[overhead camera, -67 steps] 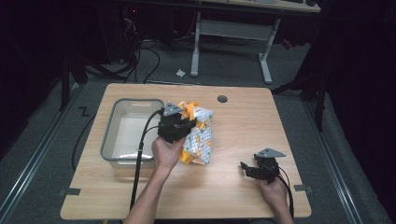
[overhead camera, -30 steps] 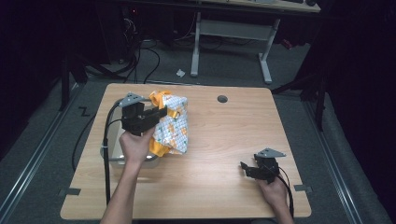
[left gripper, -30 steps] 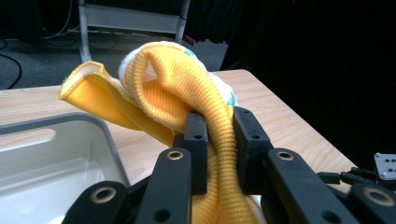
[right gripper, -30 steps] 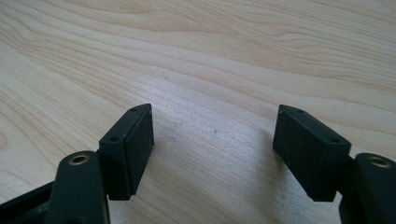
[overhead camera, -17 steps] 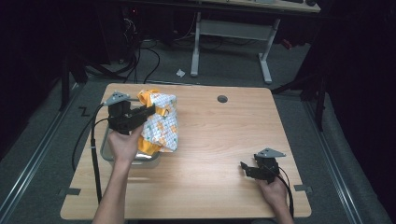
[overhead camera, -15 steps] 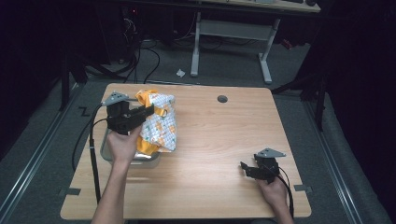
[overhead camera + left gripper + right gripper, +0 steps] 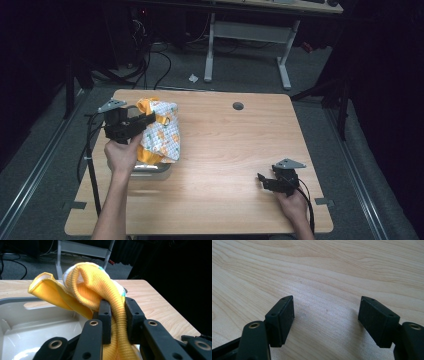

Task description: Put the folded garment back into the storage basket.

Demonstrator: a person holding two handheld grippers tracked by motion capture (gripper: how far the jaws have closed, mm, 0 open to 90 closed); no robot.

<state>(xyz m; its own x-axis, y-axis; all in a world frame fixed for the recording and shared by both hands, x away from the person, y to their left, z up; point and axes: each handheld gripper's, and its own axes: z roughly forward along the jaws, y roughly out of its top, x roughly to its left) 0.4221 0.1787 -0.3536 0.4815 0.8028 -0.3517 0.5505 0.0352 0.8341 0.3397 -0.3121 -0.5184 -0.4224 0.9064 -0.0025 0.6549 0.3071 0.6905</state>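
A yellow cloth with a white patterned side (image 7: 164, 131) hangs bunched from my left gripper (image 7: 150, 120), which is shut on a yellow knit fold of it. It hangs over the right part of a pale plastic bin (image 7: 150, 169) at the table's left. In the left gripper view, both pads pinch the yellow fold of the cloth (image 7: 90, 282) in my left gripper (image 7: 117, 307), with the bin (image 7: 15, 300) below and to the left. My right gripper (image 7: 261, 179) rests low at the table's front right. Its jaws stand open over bare wood in the right gripper view (image 7: 325, 312).
The wooden table (image 7: 230, 145) has a round cable hole (image 7: 238, 106) near its far edge. Behind the table stands a white desk frame (image 7: 250, 35), with cables on the floor. A black cable trails from the left gripper past the table's left edge.
My left hand has carried the cloth leftward from the table's middle to above the bin, slightly lower. The right hand and its gripper have stayed in place.
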